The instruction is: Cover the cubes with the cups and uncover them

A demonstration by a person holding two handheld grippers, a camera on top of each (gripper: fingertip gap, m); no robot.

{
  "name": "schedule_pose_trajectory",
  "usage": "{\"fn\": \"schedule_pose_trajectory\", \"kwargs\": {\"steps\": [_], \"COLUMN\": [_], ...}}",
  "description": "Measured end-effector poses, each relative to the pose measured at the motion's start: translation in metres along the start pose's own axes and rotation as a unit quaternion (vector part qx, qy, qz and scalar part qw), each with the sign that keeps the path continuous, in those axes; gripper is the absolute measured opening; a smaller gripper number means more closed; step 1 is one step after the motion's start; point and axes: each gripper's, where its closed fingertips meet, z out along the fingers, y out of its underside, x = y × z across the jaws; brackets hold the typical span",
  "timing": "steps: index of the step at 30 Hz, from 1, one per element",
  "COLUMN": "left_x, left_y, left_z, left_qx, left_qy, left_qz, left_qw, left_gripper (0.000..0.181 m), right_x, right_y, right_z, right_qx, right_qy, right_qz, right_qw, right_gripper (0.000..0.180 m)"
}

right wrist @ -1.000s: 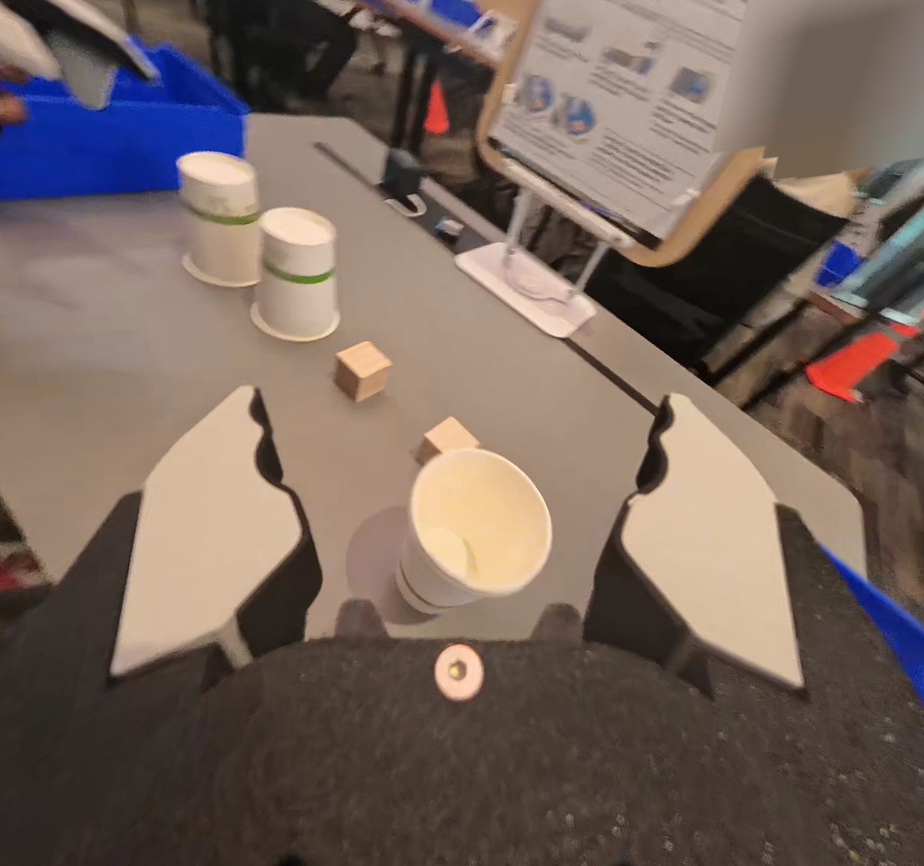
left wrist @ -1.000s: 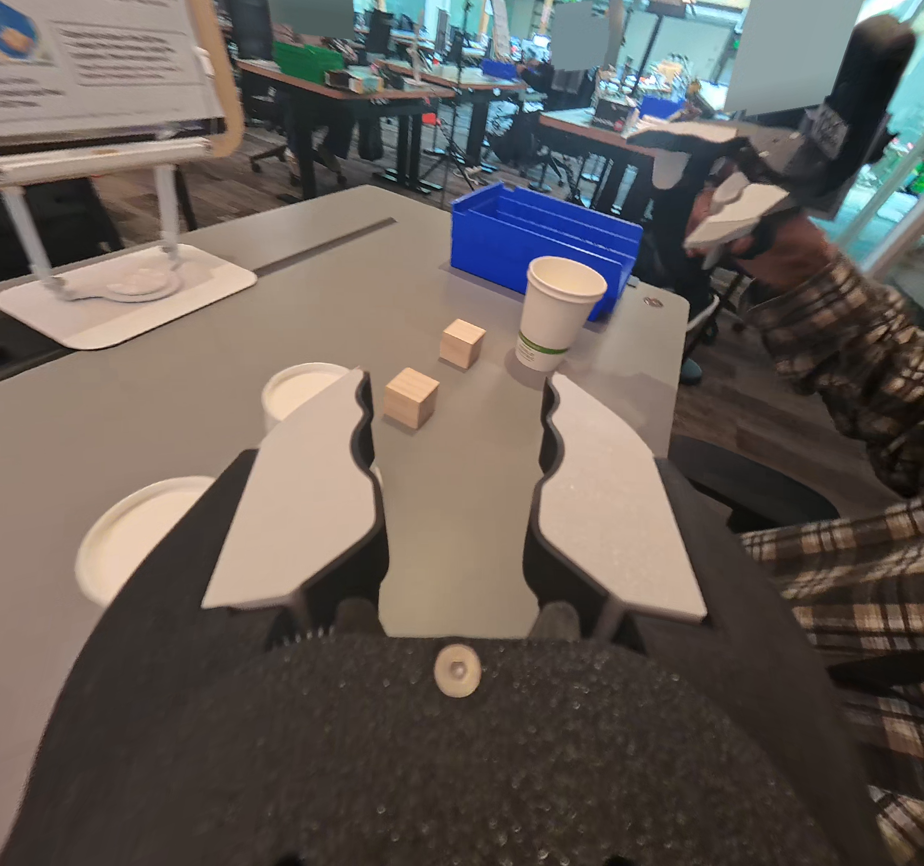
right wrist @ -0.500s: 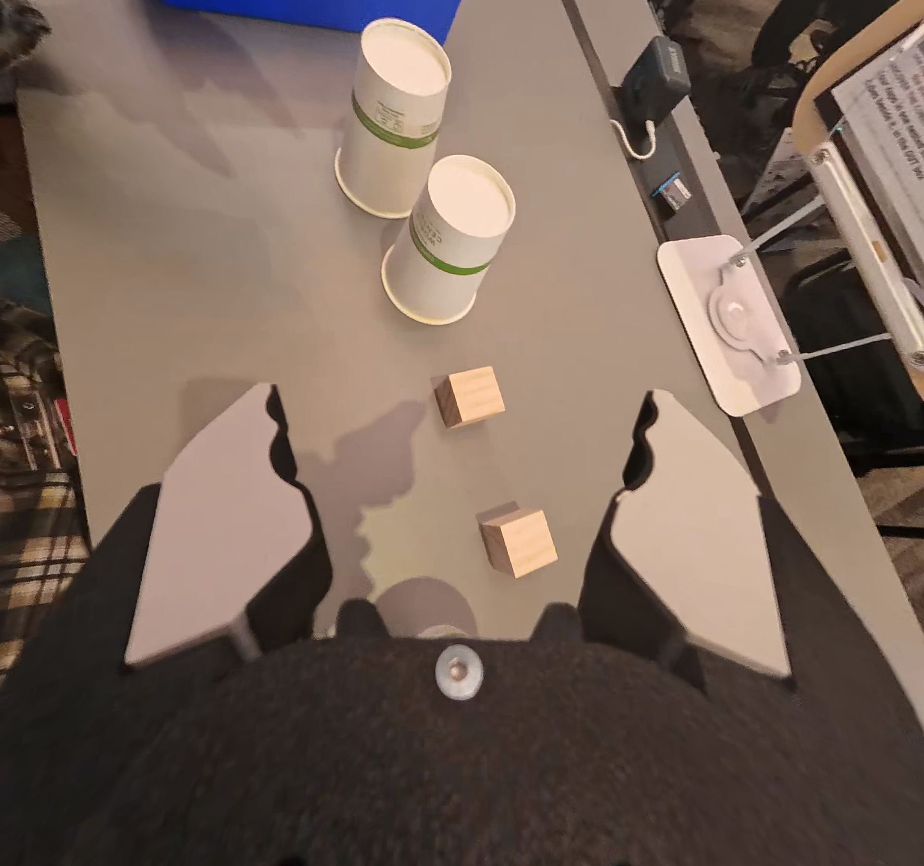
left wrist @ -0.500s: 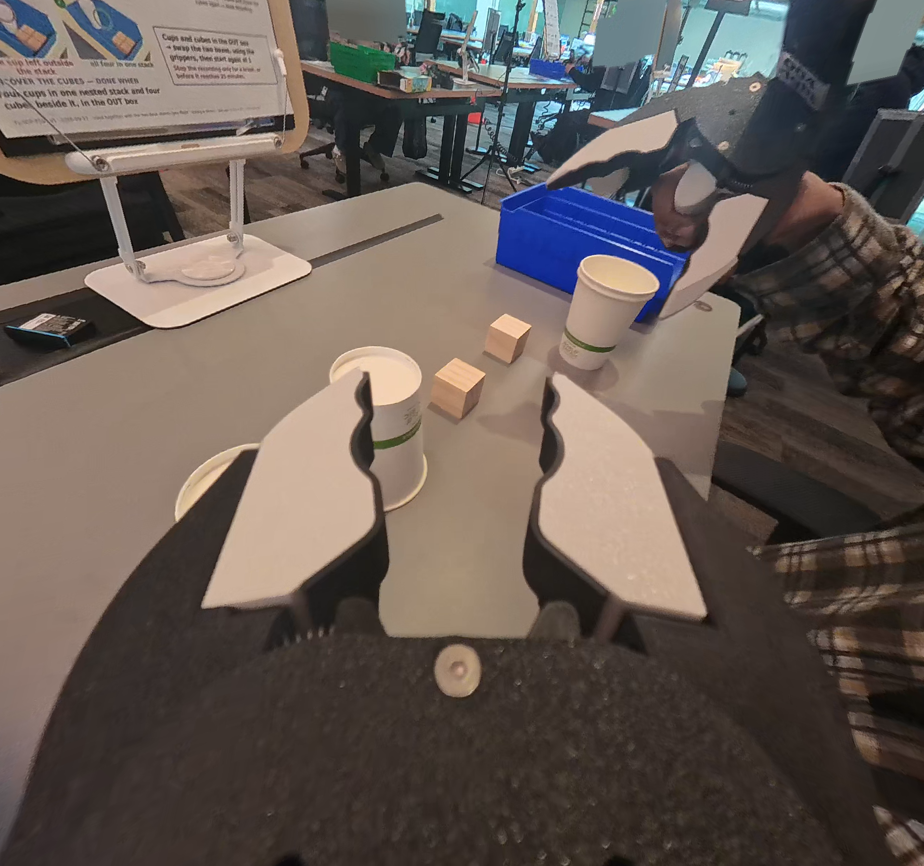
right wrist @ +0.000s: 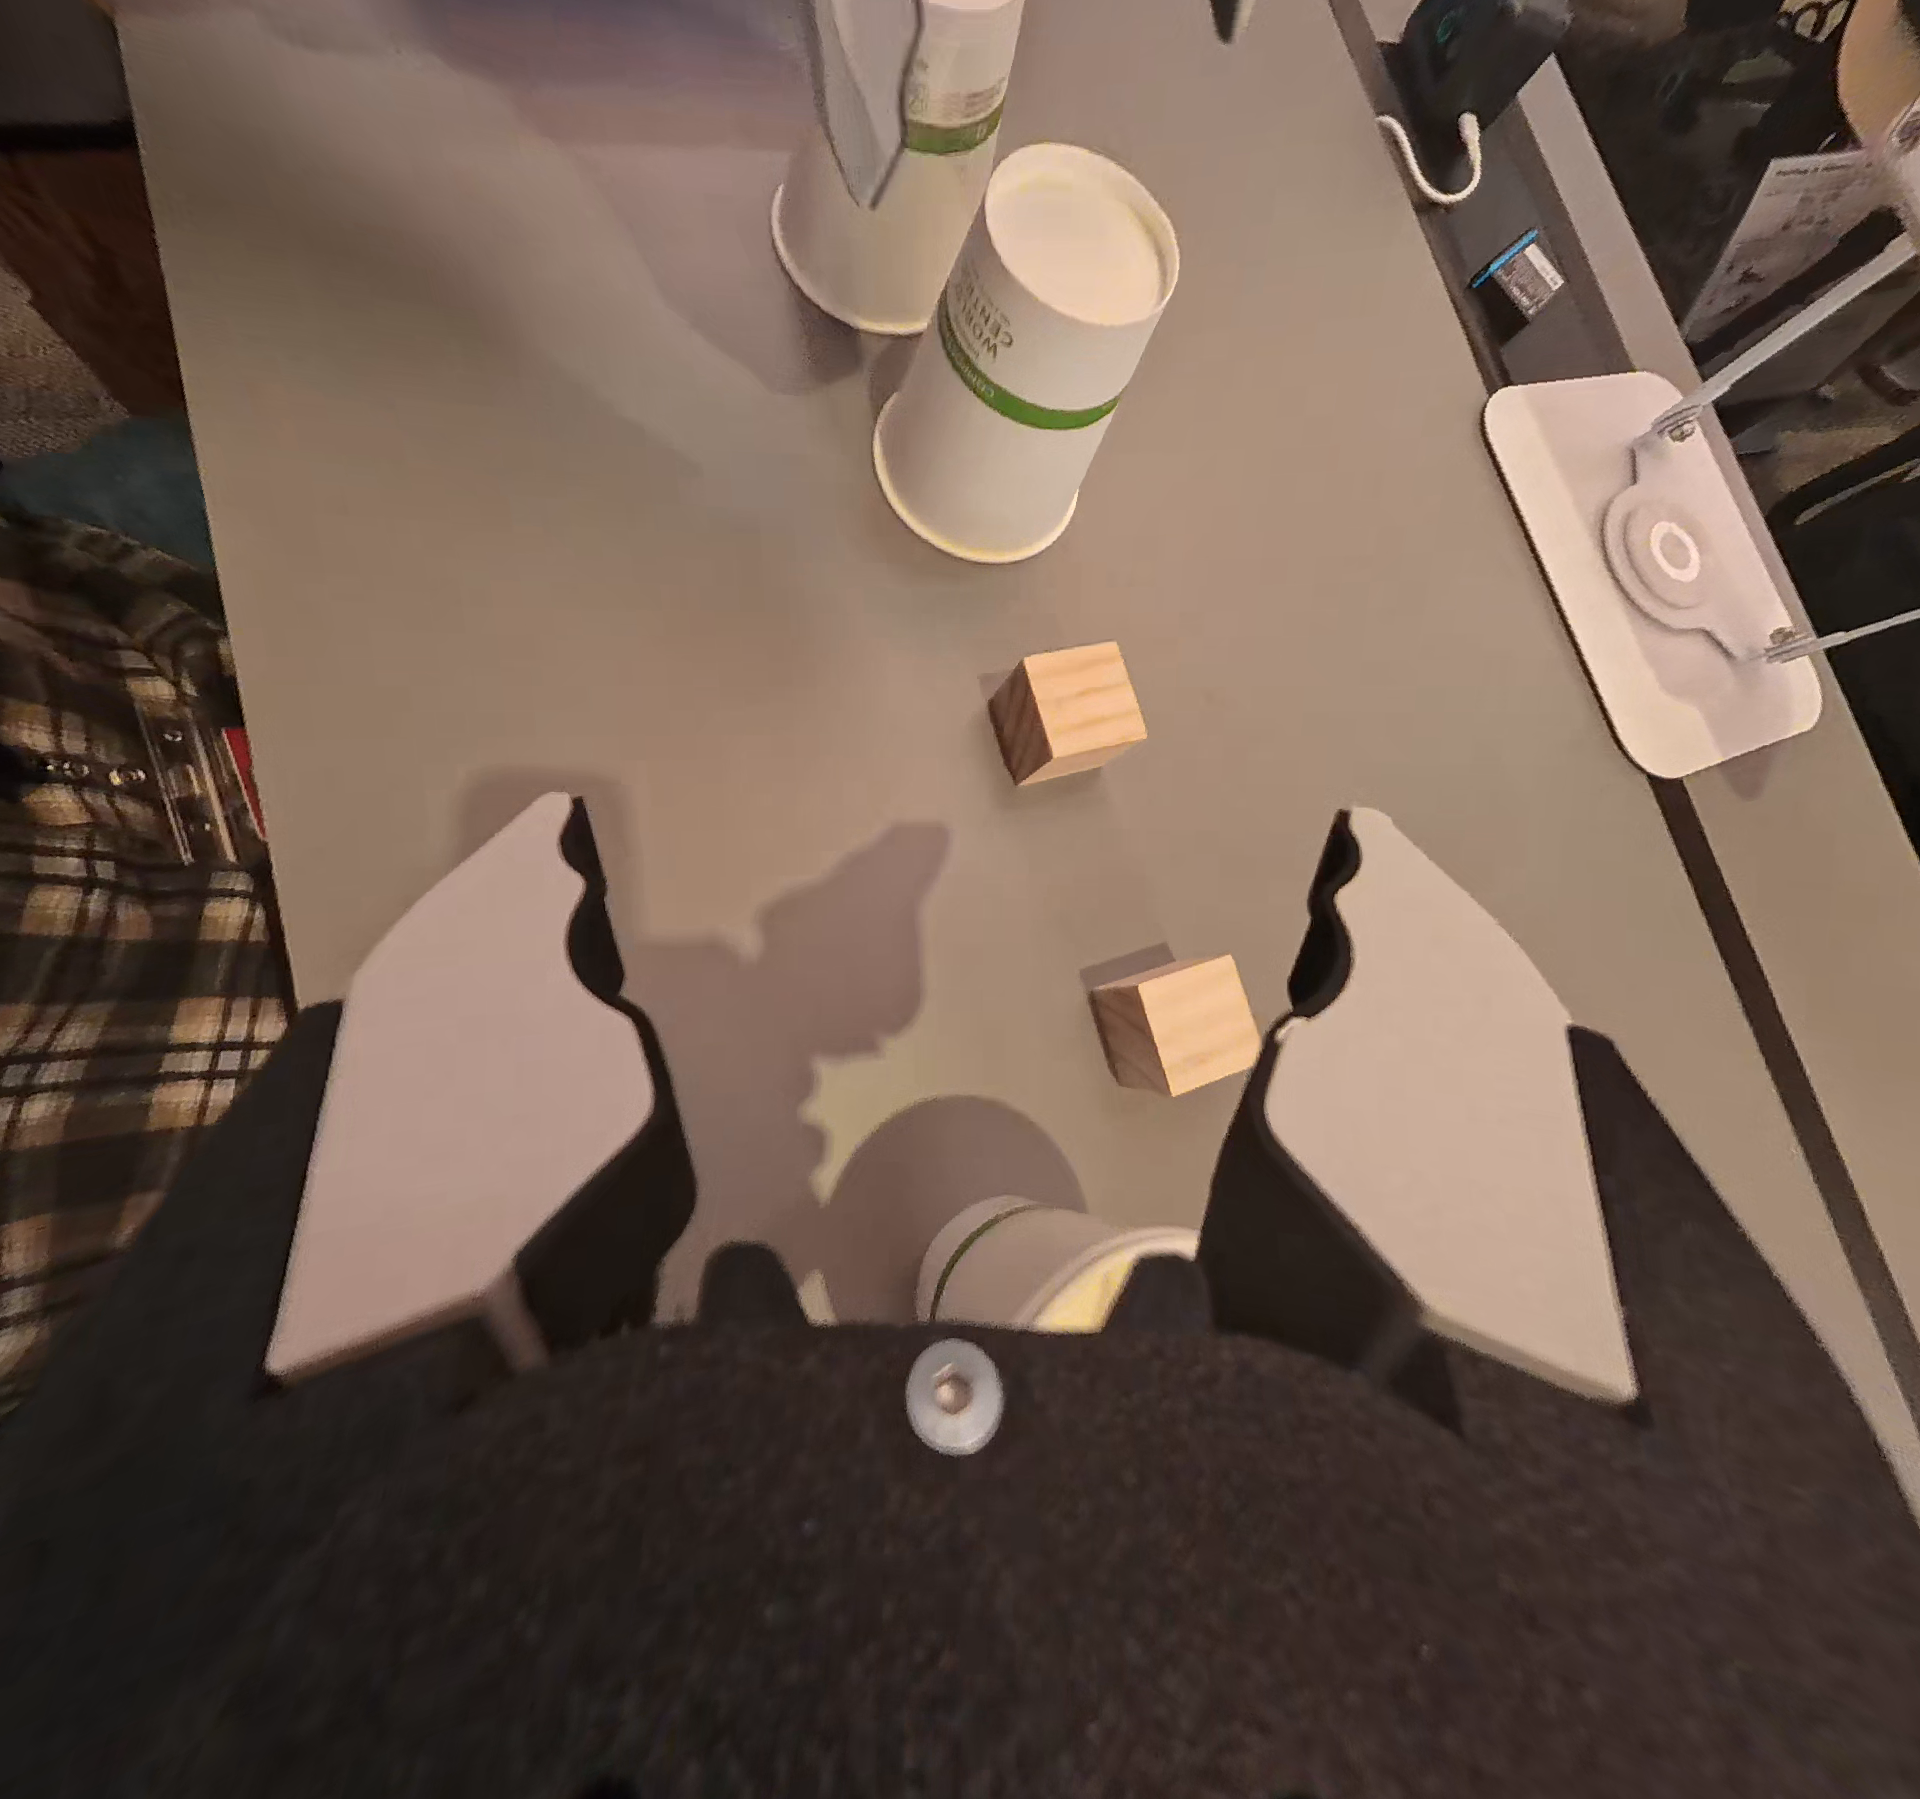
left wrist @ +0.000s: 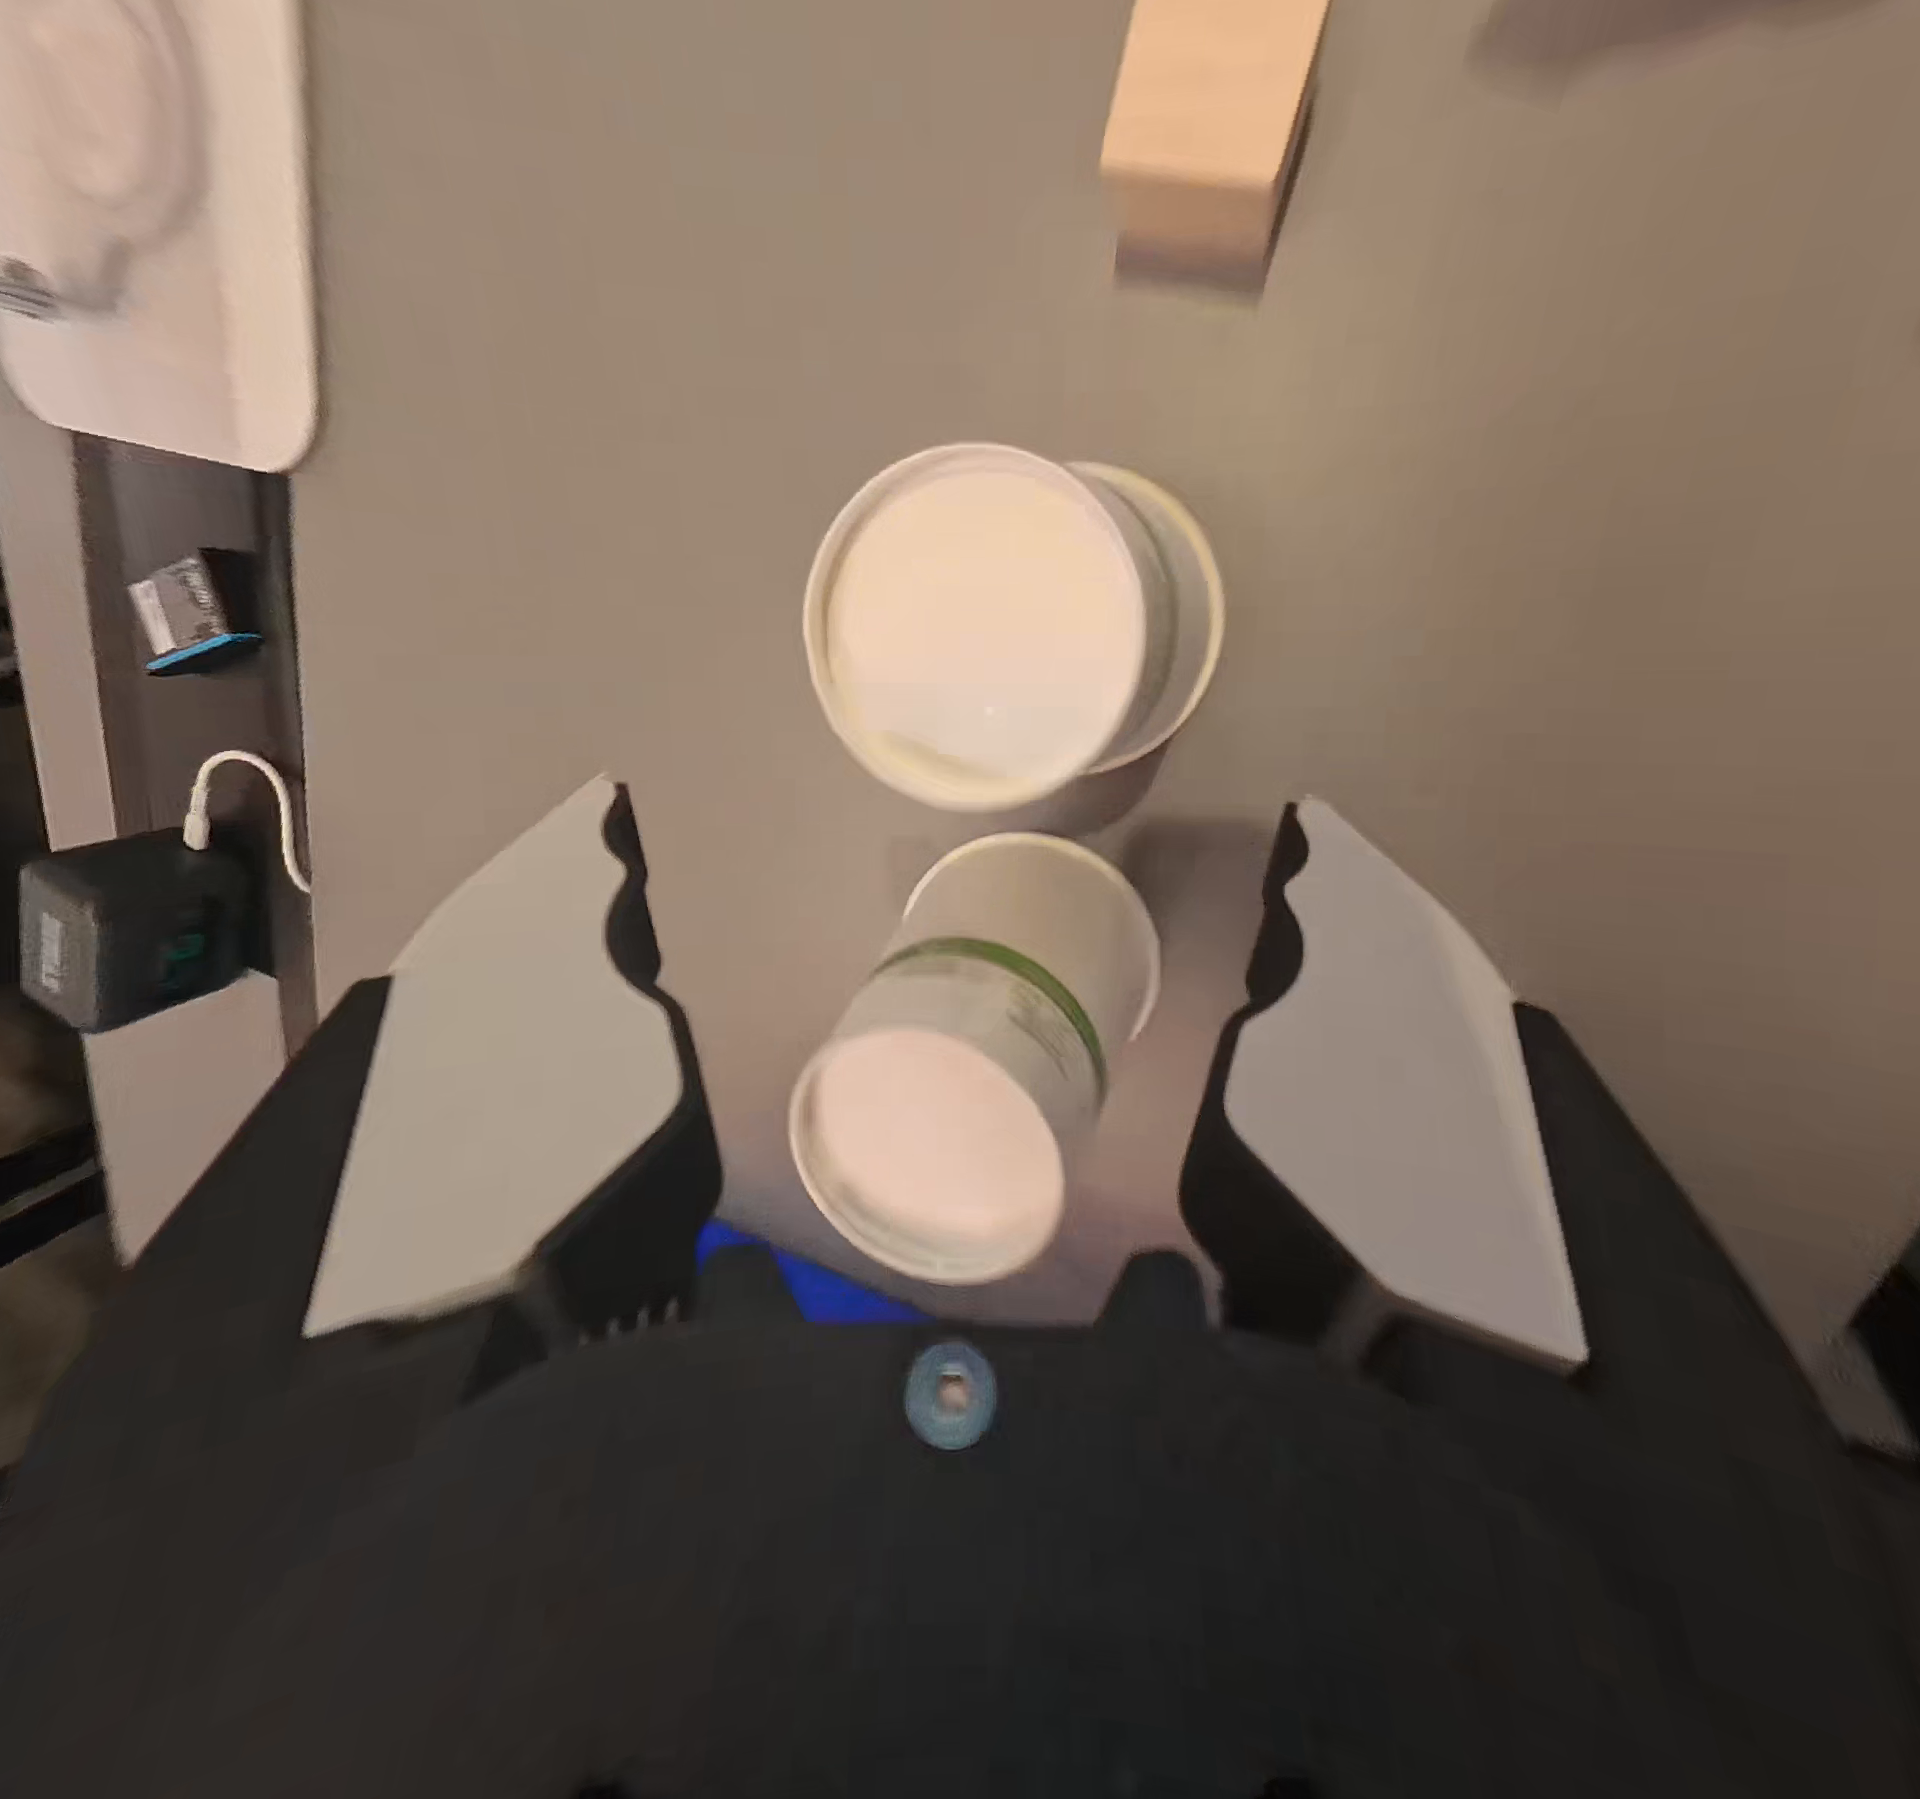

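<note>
Left tongs [left wrist: 951, 928] spread wide above two upturned cups [left wrist: 977, 622], right tongs [right wrist: 956, 939] wide over two cubes [right wrist: 1070, 710] on tabletop [right wrist: 520, 502].

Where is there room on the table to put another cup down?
Most bare table lies between the upside-down cups and the edge by the plaid sleeve. It is crowded along the middle line: cups, two cubes, then an upright cup near the right gripper.
</note>
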Motion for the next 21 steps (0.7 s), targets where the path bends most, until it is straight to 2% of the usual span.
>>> {"fn": "schedule_pose_trajectory", "kwargs": {"steps": [3,7,11,13,16,21], "left_x": [-0.003,-0.005,0.000,0.005,0.007,0.001], "left_y": [-0.002,-0.007,-0.008,-0.009,-0.009,-0.015], "left_z": [0.019,0.036,0.048,0.051,0.047,0.021], "left_qx": [-0.043,-0.057,-0.064,-0.060,-0.054,0.004], "left_qy": [0.001,0.016,0.048,0.068,0.090,0.094], "left_qz": [0.017,0.019,0.018,0.016,0.010,-0.025], "left_qw": [0.999,0.998,0.997,0.996,0.994,0.995], "left_gripper": [0.117,0.115,0.101,0.083,0.082,0.082], "right_x": [-0.006,-0.012,-0.012,-0.012,-0.012,-0.012], "right_y": [0.009,0.019,0.024,0.026,0.028,0.026], "right_z": [-0.003,-0.008,-0.013,-0.015,-0.018,-0.023], "right_qx": [0.000,0.002,0.012,0.018,0.024,0.041], "right_qy": [-0.003,-0.009,-0.006,-0.006,-0.007,0.003], "right_qz": [0.001,0.004,0.010,0.014,0.019,0.023], "right_qw": [1.000,1.000,1.000,1.000,1.000,0.999], "right_gripper": [0.126,0.124,0.124,0.124,0.122,0.121]}}
